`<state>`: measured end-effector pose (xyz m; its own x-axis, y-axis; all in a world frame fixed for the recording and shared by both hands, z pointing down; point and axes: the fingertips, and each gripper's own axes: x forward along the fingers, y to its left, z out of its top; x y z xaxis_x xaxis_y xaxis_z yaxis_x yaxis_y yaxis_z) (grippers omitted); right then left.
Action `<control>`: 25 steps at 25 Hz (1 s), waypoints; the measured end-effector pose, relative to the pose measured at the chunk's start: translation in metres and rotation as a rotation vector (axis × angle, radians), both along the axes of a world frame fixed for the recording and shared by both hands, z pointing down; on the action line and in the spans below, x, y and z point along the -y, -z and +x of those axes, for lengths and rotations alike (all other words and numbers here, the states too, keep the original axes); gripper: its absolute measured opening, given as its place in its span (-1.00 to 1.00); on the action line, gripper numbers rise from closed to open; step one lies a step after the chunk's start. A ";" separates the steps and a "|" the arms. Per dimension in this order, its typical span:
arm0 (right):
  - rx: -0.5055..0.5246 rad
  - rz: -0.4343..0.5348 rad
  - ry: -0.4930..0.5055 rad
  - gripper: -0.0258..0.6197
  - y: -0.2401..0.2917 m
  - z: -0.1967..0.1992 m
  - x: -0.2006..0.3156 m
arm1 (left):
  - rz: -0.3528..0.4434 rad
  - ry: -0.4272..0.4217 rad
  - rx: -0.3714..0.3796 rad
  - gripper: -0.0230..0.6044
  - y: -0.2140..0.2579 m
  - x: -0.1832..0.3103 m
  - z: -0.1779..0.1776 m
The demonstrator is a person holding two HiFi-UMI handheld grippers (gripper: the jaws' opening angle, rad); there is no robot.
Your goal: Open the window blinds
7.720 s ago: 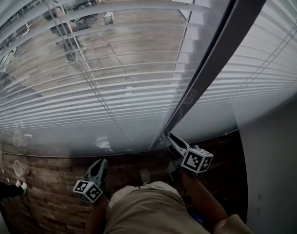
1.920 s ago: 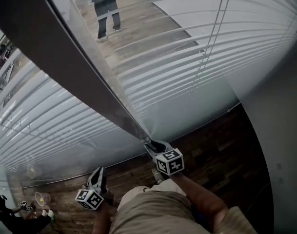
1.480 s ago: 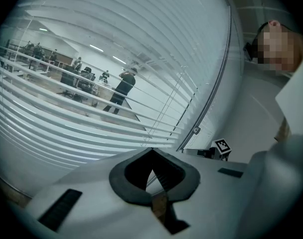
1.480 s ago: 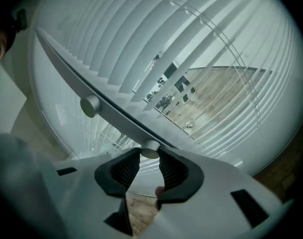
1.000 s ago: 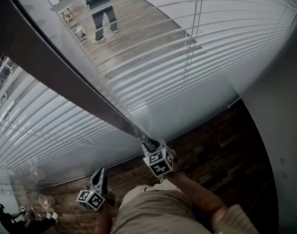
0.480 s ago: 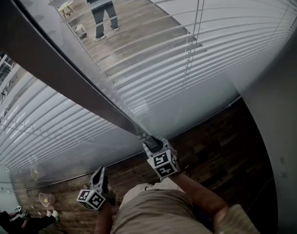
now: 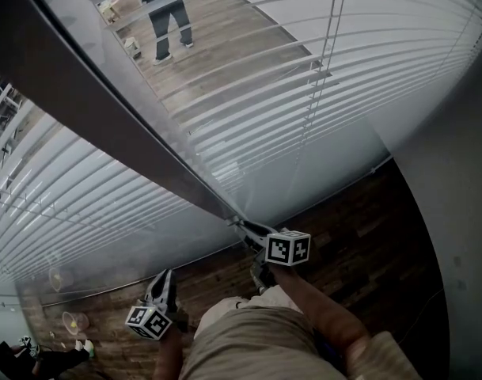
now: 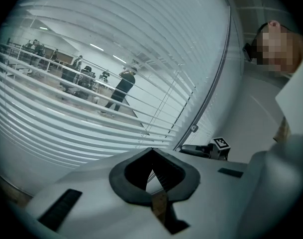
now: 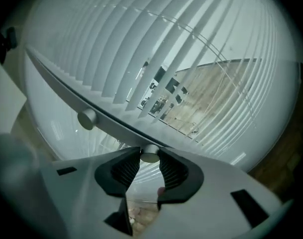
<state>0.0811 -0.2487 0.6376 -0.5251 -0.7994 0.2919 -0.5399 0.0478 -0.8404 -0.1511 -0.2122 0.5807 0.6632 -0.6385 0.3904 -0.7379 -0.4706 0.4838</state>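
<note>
Right claw, jaws just closing tighter, clamps the round knob on the window frame. The left claw hangs closed together, empty. Roll the knob steadily, without slipping, to tilt the blinds.

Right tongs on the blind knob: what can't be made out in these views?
- Right gripper view: the knob shows only its end; gripping pads cover its sides.
- Head view: the right tongs, jaws just closed further on that knob, hide it.
- Head view: the blinds run past the upper edge, top unseen.
- Left gripper view: right tongs too small to read the grip.
</note>
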 end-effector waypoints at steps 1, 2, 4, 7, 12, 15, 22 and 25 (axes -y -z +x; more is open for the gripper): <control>-0.063 0.006 0.015 -0.53 0.001 -0.001 0.000 | 0.000 0.002 0.000 -0.88 0.000 0.001 -0.001; -0.155 0.018 0.038 -0.54 0.002 -0.002 0.001 | -0.002 0.005 0.001 -0.88 0.000 0.002 -0.002; -0.394 0.047 0.094 -0.54 0.004 -0.006 0.003 | -0.004 0.006 0.002 -0.88 -0.001 0.004 -0.003; -0.727 0.088 0.177 -0.54 0.006 -0.010 0.002 | 0.001 -0.009 0.002 -0.88 -0.001 0.004 0.002; -1.045 0.133 0.247 -0.54 0.012 -0.014 -0.003 | -0.002 -0.013 -0.008 -0.88 0.001 0.002 0.007; -1.267 0.176 0.273 -0.54 0.013 -0.016 -0.005 | -0.009 -0.009 -0.007 -0.88 0.004 0.001 0.009; -1.310 0.197 0.268 -0.55 0.010 -0.014 -0.003 | -0.003 -0.008 -0.004 -0.88 -0.001 0.000 0.004; -0.831 0.117 0.212 -0.55 0.007 -0.010 -0.004 | -0.006 -0.007 -0.003 -0.88 -0.001 -0.002 0.003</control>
